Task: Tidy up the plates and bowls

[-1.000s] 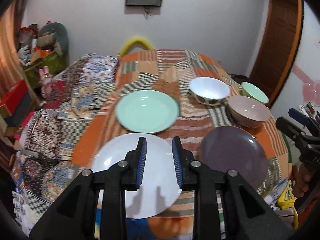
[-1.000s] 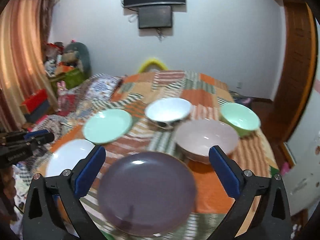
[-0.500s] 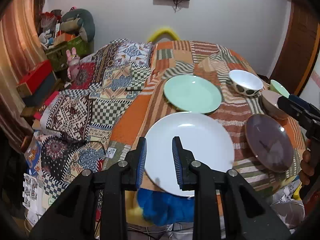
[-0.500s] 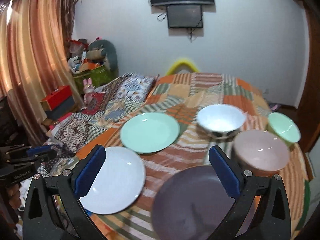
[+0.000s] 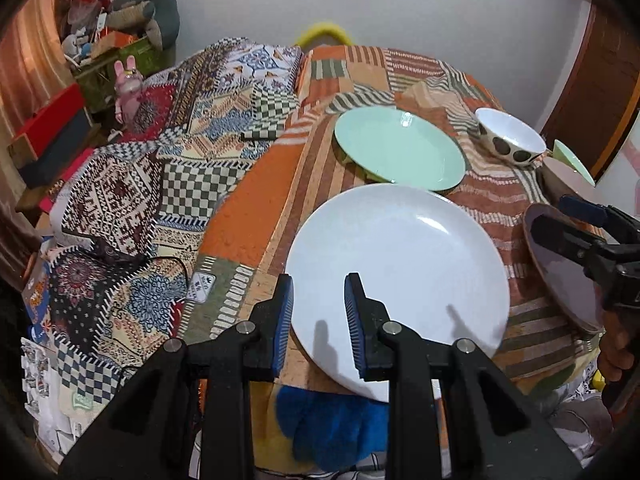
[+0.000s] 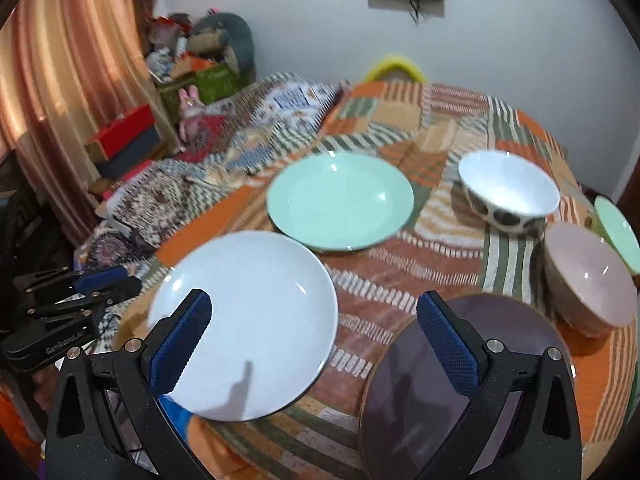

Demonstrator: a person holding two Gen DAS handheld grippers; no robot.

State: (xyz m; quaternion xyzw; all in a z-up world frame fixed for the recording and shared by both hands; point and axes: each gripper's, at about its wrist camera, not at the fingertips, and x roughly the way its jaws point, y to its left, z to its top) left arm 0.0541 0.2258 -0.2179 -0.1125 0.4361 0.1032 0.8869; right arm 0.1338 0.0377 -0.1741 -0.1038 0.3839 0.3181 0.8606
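Two hand-held black grippers with blue pads hover over the near edge of a round table covered in an orange patchwork cloth [image 5: 256,216]. Left gripper [image 5: 318,322]: its jaws stand a narrow gap apart with nothing clamped, poised above the near-left rim of a round white plate [image 5: 400,276], which lies at the table's near edge and slightly overhangs it. Right gripper [image 6: 314,348]: its jaws are spread wide and empty, one pad over the white plate's near rim [image 6: 244,320], the other over a round dark purple plate [image 6: 452,392] lying beside it at the near-right edge.

Behind the white plate, toward the table's middle, lies a round mint-green plate [image 6: 340,200], just touching or nearly touching the white one. At the right edge sit three bowls close together: a white bowl with dark spots on its outside [image 6: 508,190], a pale pink bowl [image 6: 588,276], and a mint-green bowl [image 6: 618,232] partly hidden behind the pink one. A patterned quilt [image 5: 152,168] lies beyond the table's left edge.
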